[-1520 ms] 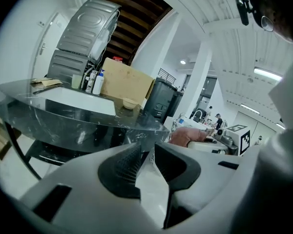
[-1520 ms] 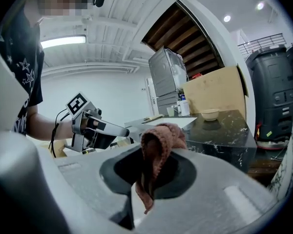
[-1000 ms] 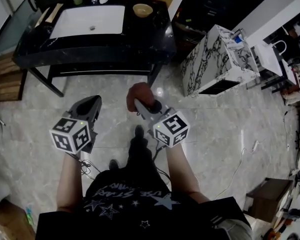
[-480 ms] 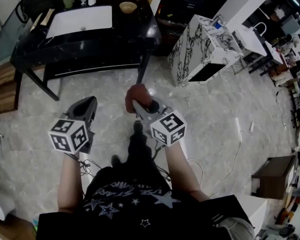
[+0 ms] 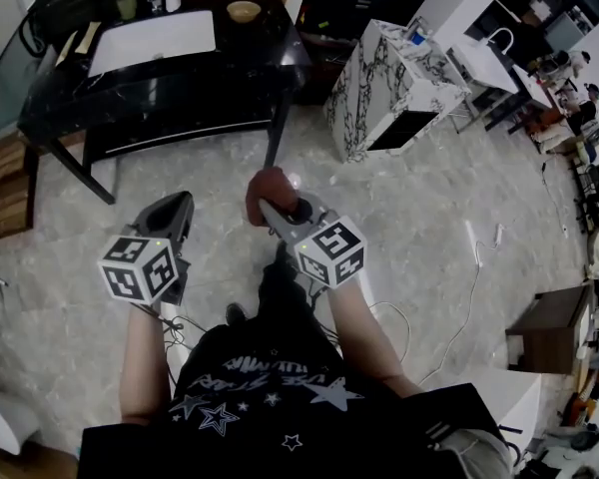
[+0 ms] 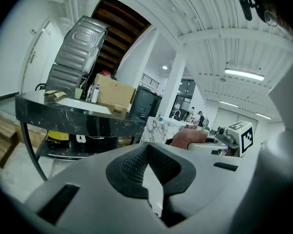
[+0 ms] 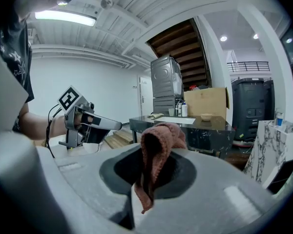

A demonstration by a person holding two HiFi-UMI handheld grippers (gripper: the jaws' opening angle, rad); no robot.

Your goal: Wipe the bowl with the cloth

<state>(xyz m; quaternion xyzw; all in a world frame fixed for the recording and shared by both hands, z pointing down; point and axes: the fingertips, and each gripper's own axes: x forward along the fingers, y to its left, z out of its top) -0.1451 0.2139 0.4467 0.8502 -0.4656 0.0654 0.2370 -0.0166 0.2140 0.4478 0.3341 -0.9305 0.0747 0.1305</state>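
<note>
Closest in, low before the body, at 9 o'clock from the middle of the head view: left gripper (image 5: 176, 206), shut tight with nothing between the jaws. Just beside it at 3 o'clock: right gripper (image 5: 268, 206), clamped on a reddish-brown cloth (image 5: 270, 186) bunched up past the jaw tips. Both pointed toward 12 o'clock, a little below level, over marble floor (image 5: 409, 198).

Well ahead, between 11 and 12 o'clock: black worktop (image 5: 180, 78) with a white sink (image 5: 152, 40) set in. At its far right corner: the bowl (image 5: 244, 11), small, tan, upright, well apart from both grippers. From the cloth, almost dead ahead at 12 o'clock, a shade toward 11; in the right gripper view, at about 2 o'clock of the cloth's top. Right hand slightly nearer, and the one carrying the cloth.

By judgement: wiping not yet begun, with the whole stretch of floor to cross first.
</note>
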